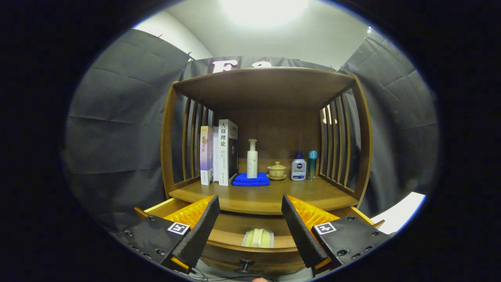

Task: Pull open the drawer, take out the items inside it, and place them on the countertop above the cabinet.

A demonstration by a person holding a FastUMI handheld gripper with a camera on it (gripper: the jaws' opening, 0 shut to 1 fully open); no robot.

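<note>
The wooden cabinet's drawer [250,250] stands pulled out below the countertop [266,196], with its dark knob [245,265] at the front. Inside the drawer lies a pale yellowish packet [258,238], partly hidden by the drawer's front wall. My gripper [250,225] is open, its two fingers spread wide above the drawer, one on each side of the packet, with nothing between them. The countertop lies just beyond the fingertips.
On the countertop stand two books [219,152], a white pump bottle [252,158] on a folded blue cloth [251,180], a small lidded teacup [276,170], a white-and-blue bottle [298,167] and a teal bottle [312,164]. Slatted sides and a top shelf [266,78] enclose it.
</note>
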